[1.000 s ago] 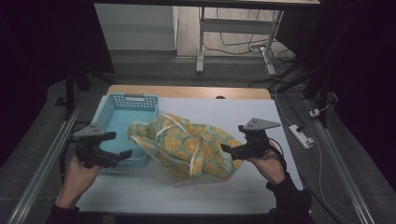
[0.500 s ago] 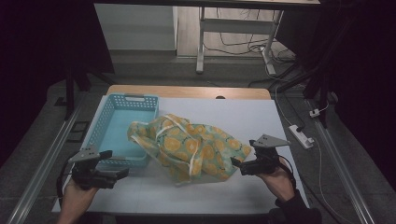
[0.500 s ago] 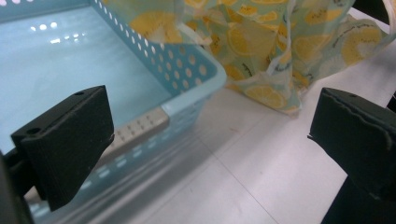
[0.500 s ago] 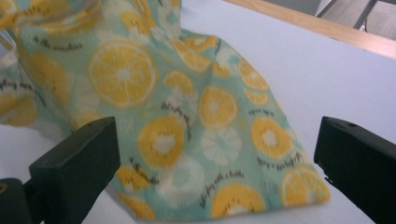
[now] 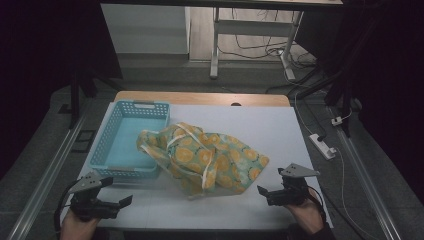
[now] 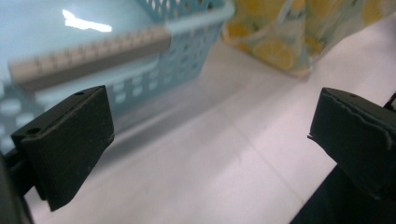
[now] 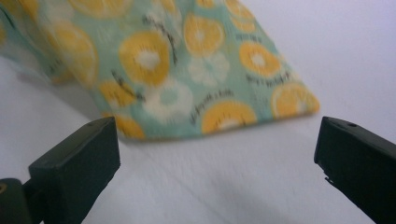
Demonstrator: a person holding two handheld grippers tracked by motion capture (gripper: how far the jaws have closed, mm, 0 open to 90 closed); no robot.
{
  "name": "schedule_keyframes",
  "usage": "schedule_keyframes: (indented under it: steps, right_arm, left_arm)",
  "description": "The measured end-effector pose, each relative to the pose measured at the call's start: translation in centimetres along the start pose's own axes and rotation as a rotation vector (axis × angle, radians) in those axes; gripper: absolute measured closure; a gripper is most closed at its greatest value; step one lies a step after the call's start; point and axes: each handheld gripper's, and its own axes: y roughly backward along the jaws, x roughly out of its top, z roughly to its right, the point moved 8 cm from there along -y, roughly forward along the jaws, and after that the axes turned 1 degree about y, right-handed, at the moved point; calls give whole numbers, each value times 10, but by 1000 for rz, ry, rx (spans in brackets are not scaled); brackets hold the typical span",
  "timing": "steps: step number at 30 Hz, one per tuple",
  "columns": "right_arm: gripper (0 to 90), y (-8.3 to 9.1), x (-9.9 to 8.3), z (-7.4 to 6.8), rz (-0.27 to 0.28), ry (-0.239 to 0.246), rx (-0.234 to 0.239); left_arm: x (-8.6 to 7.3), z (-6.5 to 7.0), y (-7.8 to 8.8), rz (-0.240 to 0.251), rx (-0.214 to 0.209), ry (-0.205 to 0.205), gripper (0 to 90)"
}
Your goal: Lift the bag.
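A green cloth bag printed with orange slices [image 5: 207,159] lies crumpled mid-table, one end draped over the rim of a light blue plastic basket [image 5: 117,145]. My left gripper [image 5: 124,201] rests open at the front left corner, short of the basket's near wall [image 6: 154,70], with nothing between its fingers. My right gripper [image 5: 261,191] stands open at the front right, its jaws wide apart and pointing at the bag's corner [image 7: 219,102], a little short of it. The bag's edge [image 6: 285,42] also appears in the left gripper view beyond the basket.
The table has a white top [image 5: 260,127] with a wooden strip [image 5: 200,97] at the far edge. Metal rails [image 5: 45,175] run along both sides. A power strip [image 5: 324,146] lies on the floor to the right.
Both grippers have drawn back toward the table's front edge, away from the bag and basket. The bag lies as it did, released.
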Motion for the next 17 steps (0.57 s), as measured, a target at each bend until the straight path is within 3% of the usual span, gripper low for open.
schedule_keyframes:
  steps: [9, 12, 17]
  right_arm:
    - [0, 2, -32, 1, -82, -11, -31]
    - [0, 7, -33, 2, -69, -33, -30]
    - [0, 6, -34, 3, -83, -52, -21]
  left_arm:
    - [-26, -7, -2, -75, 57, 27, 0]
    - [-28, -8, -1, -91, 95, 33, 1]
    - [-29, -8, -5, -126, 111, 28, 0]
